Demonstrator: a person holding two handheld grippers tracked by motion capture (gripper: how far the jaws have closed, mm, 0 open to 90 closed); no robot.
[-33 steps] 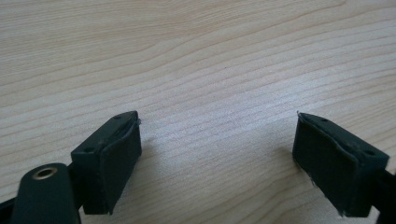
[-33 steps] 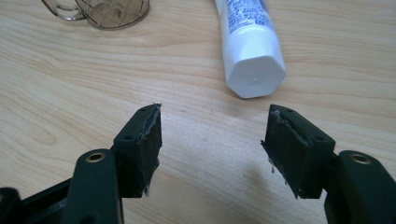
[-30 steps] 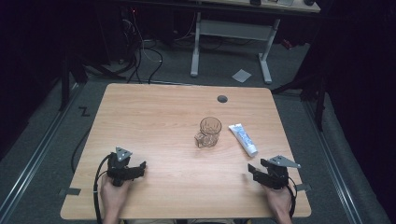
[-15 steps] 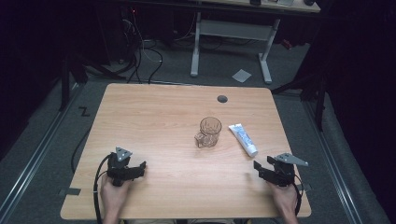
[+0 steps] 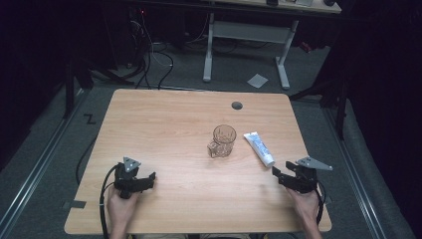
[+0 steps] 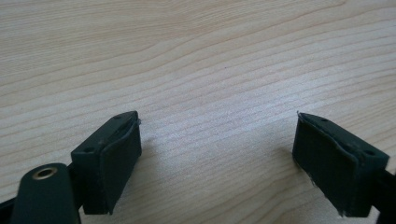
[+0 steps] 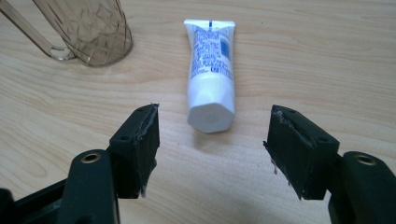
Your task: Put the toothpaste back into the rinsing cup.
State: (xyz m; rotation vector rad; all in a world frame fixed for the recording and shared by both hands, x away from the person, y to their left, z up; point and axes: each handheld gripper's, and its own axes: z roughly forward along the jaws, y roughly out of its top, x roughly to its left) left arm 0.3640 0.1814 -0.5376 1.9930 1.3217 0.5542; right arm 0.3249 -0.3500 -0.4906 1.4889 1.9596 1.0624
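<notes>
The left gripper [image 5: 141,180] sits low in the person's left hand [image 5: 121,205], jaws spread wide with nothing between the pads. The right gripper [image 5: 280,174], held in the right hand [image 5: 304,205], also gapes, its fingertips [image 7: 145,126] apart and empty.

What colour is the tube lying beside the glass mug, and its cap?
The tube is white with blue print, and its cap is white; the right gripper view shows it best.

Print on the tube, none of it legible

The white tube [image 7: 210,77] lying on the table [image 5: 164,124] carries blue print and a blue block on its label, too small and blurred to read; a dark Z-shaped mark [image 5: 89,119] sits on the floor at far left.
</notes>
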